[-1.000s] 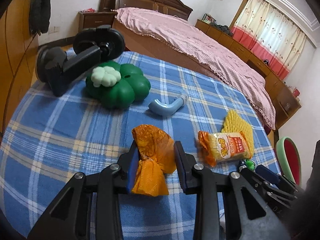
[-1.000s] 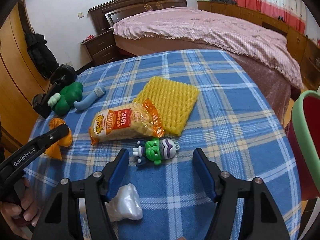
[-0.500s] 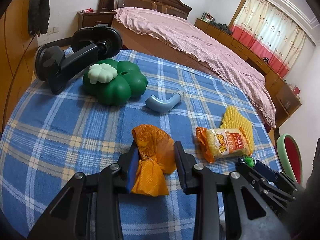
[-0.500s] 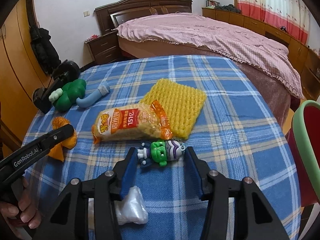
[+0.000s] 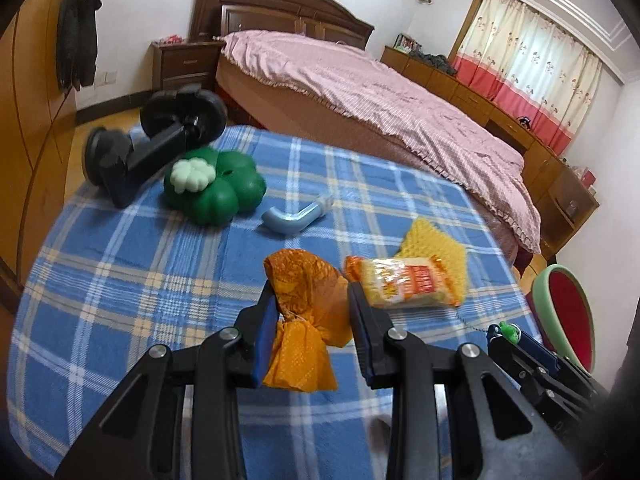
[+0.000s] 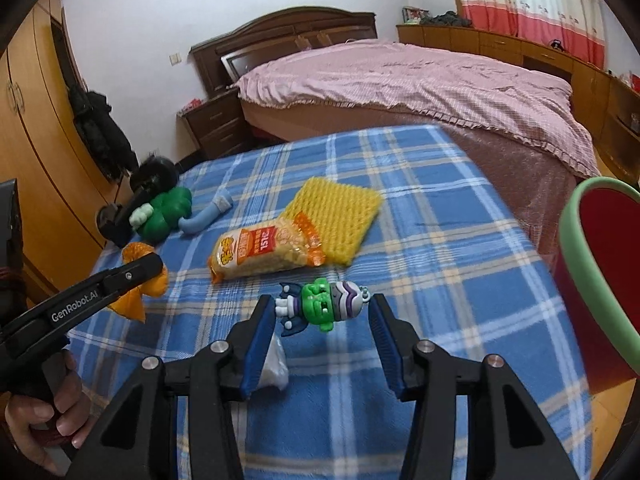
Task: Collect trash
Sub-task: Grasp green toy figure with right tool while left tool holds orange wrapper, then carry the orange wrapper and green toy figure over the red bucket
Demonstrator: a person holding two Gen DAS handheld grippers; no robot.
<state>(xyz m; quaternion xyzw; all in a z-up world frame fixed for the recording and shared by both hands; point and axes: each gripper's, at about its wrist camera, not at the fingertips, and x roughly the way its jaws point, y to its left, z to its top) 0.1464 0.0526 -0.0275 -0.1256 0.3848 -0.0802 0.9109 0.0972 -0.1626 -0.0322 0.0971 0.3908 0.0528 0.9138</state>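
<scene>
Clamping orange wrapper (image 5: 306, 320) in left tongs (image 5: 312, 308), right tongs (image 6: 324, 314) just closing, gripping green figure (image 6: 320, 308) above blue plaid cloth (image 6: 420, 248)

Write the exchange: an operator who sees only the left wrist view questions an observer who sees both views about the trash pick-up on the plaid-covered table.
Operator: Only a speck of green shows at my lower right. What is the other gripper doing?
Observer: The right hand-held gripper has just been closing its jaws. A green toy figure lies between them, apparently gripped.
Operator: Who is carrying my own tool?
Observer: A person's hand is wrapped round the handle of the left hand-held gripper.
</scene>
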